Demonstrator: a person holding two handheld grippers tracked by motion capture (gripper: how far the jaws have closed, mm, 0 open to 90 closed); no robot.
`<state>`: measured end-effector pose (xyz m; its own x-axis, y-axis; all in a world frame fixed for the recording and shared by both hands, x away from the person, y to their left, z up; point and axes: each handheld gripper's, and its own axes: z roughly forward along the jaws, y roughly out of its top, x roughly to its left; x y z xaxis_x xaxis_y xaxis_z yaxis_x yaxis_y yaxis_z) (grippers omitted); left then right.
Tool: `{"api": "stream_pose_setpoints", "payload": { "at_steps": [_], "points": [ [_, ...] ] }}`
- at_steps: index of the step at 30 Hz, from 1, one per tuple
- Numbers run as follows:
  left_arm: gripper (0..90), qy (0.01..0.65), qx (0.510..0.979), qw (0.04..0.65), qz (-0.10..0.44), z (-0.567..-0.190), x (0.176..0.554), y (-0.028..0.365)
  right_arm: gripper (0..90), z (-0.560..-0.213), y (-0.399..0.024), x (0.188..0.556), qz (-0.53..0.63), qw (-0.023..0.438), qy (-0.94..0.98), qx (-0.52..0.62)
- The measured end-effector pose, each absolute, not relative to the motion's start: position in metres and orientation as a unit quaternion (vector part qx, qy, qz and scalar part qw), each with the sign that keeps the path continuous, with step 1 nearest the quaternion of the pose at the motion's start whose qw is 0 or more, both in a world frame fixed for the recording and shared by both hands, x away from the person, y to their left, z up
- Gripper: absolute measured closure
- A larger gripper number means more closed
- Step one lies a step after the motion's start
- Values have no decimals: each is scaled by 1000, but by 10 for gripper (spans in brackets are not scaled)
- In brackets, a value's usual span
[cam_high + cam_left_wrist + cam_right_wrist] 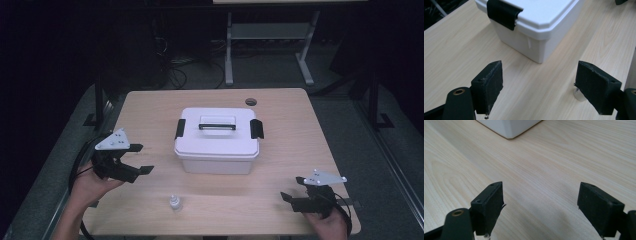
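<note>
A white lidded box with black side latches and a black-barred handle stands in the middle of the wooden table. A small white bottle stands upright near the front edge. My left gripper is held above the table's left side, jaws open and empty, pointing toward the box. In the left gripper view the box and its black latch lie ahead, and the bottle peeks from behind the right jaw. My right gripper hovers at the front right, open and empty, the box corner ahead of it.
A round cable hole sits at the table's far right. Beyond the table stand a grey metal frame and cables on a dark floor. Bare wood lies between the box and the front edge.
</note>
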<state>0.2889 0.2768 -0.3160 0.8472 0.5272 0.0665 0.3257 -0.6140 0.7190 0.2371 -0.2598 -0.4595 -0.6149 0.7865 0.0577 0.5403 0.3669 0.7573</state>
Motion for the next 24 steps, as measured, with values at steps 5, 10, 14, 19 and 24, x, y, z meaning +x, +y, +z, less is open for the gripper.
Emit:
{"api": "stream_pose_setpoints", "payload": {
  "at_steps": [5,10,14,19,24],
  "points": [
    [227,232,892,362,137,-305,295,268,203,-459,-260,237,386,159,812,408],
    [225,223,897,357,135,-296,302,257,200,-459,-260,236,389,160,811,406],
    [226,213,901,354,132,-292,307,248,200,-459,-260,236,389,159,812,406],
    [233,204,904,351,131,-285,314,237,200,-459,-259,236,390,157,812,405],
    [242,194,908,348,129,-278,321,226,199,-459,-259,235,390,158,813,403]
  ]
}}
